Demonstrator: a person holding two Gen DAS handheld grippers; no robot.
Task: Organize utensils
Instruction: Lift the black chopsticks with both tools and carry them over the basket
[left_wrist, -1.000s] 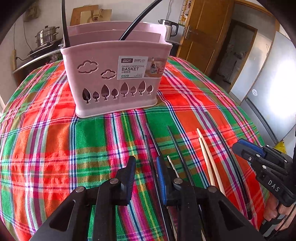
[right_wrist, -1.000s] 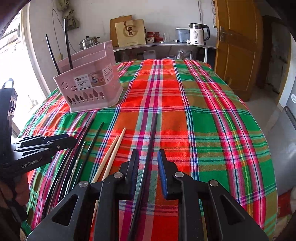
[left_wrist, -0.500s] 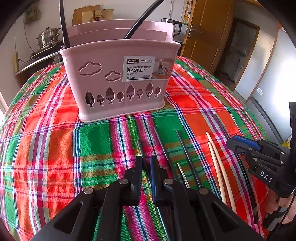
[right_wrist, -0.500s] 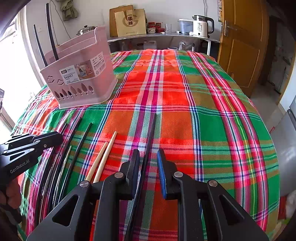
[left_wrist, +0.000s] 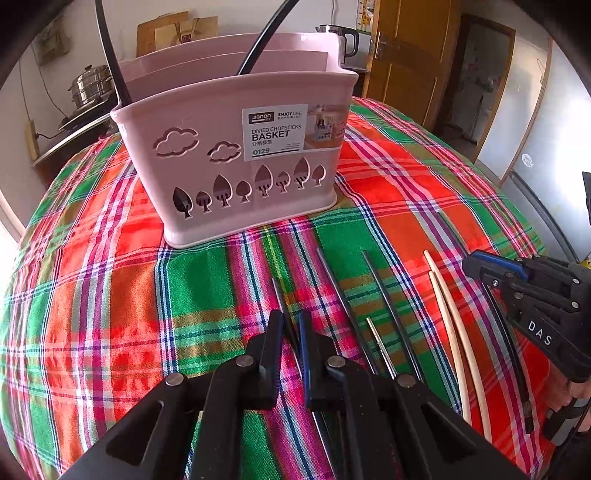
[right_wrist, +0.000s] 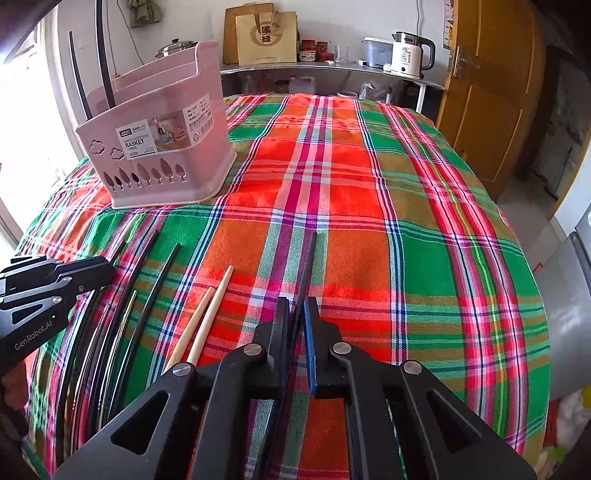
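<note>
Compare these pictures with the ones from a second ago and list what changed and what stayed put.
Both grippers have just been closing. The left gripper shut on the leftmost black chopstick; the right gripper shut on the lone black chopstick. Both crept forward a little. The pink basket, its two standing black chopsticks, the wooden pair and the other chopsticks on the tablecloth stayed put.

Plaid-clothed table (right_wrist: 424, 258): pink basket (right_wrist: 162, 166), black chopsticks (right_wrist: 147, 314), wooden chopsticks (right_wrist: 207, 317).
</note>
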